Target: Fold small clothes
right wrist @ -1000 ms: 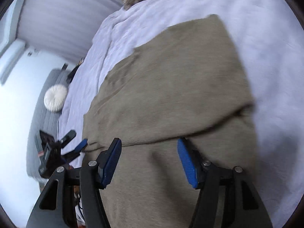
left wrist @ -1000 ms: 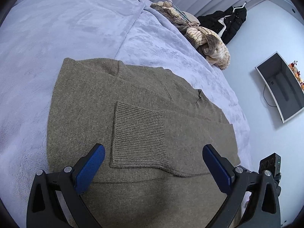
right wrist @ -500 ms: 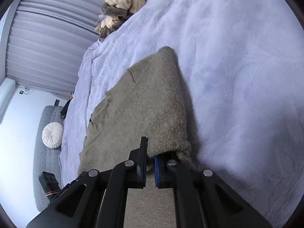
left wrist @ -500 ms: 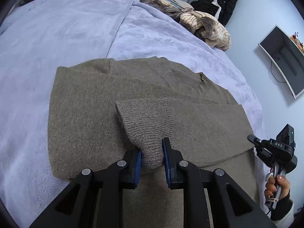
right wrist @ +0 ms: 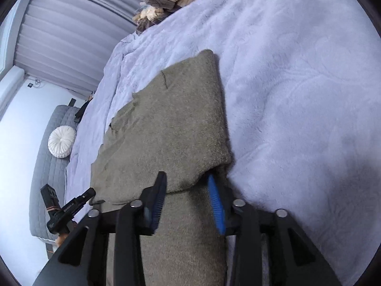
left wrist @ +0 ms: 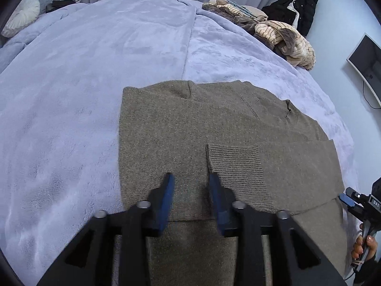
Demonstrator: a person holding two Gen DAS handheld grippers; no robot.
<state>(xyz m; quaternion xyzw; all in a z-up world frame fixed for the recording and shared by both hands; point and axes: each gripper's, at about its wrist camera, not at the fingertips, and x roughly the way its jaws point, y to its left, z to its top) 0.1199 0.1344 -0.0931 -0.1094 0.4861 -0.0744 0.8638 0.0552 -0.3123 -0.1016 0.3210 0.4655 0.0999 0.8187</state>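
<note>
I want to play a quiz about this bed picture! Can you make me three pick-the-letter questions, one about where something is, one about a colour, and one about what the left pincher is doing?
1. Where is the pile of clothes?
A. at the far edge of the bed
B. on the sweater
C. on the floor

2. What colour is the blanket?
A. red
B. pale lilac
C. green

3. What is the left gripper doing?
A. squeezing the cuff
B. holding a hanger
C. holding nothing, jaws apart

Answers:
1. A, the pile sits at the bed's far edge, well beyond the sweater.
2. B, the blanket is pale lilac all around the sweater.
3. C, its jaws are opening over the sweater and the cuff lies flat, free of both pads.
</note>
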